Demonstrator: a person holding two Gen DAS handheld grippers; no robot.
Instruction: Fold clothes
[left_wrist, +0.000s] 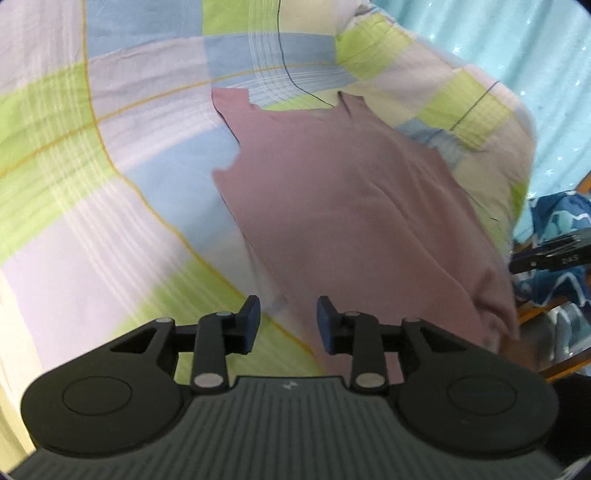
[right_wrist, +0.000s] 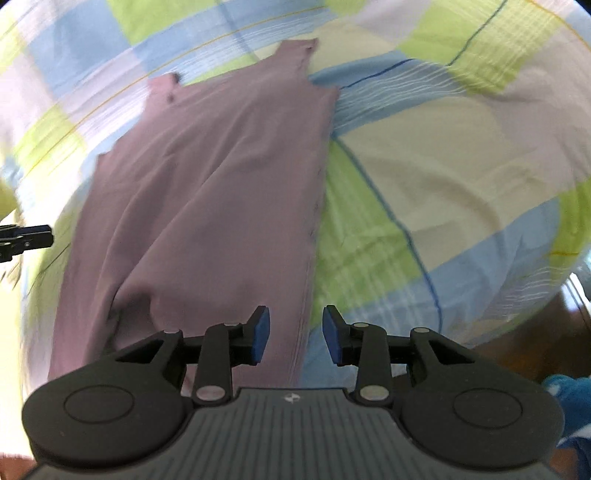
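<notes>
Above the near hem of the mauve tank top (left_wrist: 354, 206), the left gripper (left_wrist: 288, 321) and right gripper (right_wrist: 295, 334) hover part-open and empty over its corners on the checked bedsheet (right_wrist: 443, 177), seemingly poised to pinch and fold next.

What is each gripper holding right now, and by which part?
Nothing. Both the left gripper and the right gripper have open jaws with no cloth between the pads; the mauve sleeveless top lies flat on the checked bedsheet.
</notes>
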